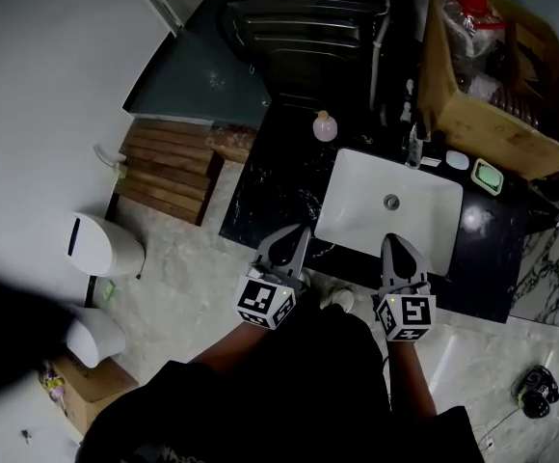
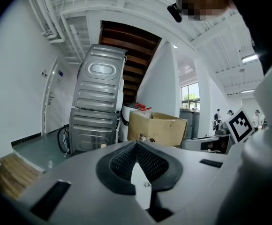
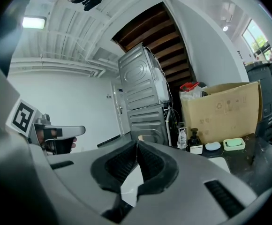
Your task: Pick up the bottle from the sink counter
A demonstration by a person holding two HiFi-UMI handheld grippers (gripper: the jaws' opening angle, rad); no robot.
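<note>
Where veined blk marble counter (image 1: 279, 177) gleams, rnd pink bottle (image 1: 325, 126) stands

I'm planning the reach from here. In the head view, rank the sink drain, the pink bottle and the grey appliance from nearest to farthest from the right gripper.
From the right gripper:
1. Sink drain, just ahead of the jaws, in the white basin.
2. Pink bottle, on the black counter, past the basin's far left corner.
3. Grey appliance, beyond the counter, at the top of the view.
</note>
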